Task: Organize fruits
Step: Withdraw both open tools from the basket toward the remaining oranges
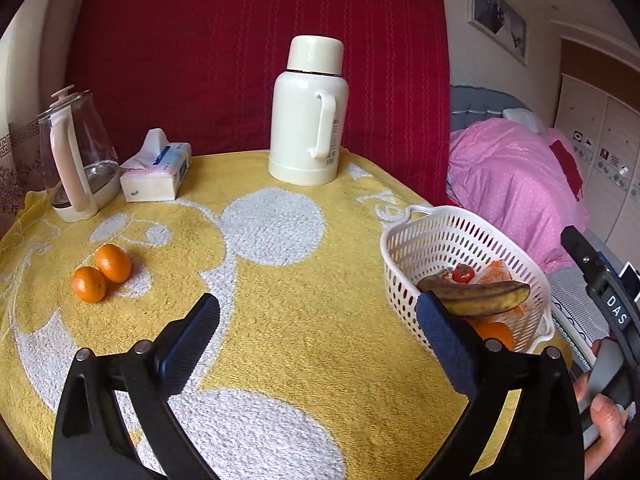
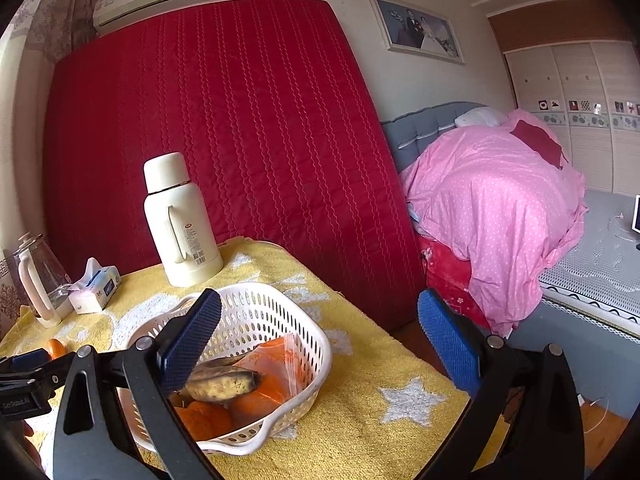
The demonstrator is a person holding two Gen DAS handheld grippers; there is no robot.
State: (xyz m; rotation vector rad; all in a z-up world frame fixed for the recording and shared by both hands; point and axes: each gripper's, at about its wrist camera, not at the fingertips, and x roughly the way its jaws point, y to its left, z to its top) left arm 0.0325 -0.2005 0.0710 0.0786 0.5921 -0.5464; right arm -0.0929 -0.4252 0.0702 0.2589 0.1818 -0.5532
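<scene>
Two oranges [image 1: 102,274] lie side by side on the yellow towel at the left. My left gripper [image 1: 318,312] hangs open above the towel between them and the white basket [image 1: 408,264], with nothing between its fingers. In the basket lie a browned banana [image 1: 480,298], a small red fruit [image 1: 463,273] and an orange [image 1: 494,334]. My right gripper [image 2: 320,308] is open too, over the near right side of the basket [image 2: 256,312], holding nothing. There the banana [image 2: 224,384] rests on oranges [image 2: 204,416] beside a plastic bag [image 2: 280,360].
A cream thermos [image 1: 308,120] stands at the back of the table. A glass kettle [image 1: 76,156] and a tissue pack [image 1: 158,176] sit at the back left. A red mattress [image 1: 260,48] leans behind. A bed with a pink quilt [image 2: 492,208] lies right.
</scene>
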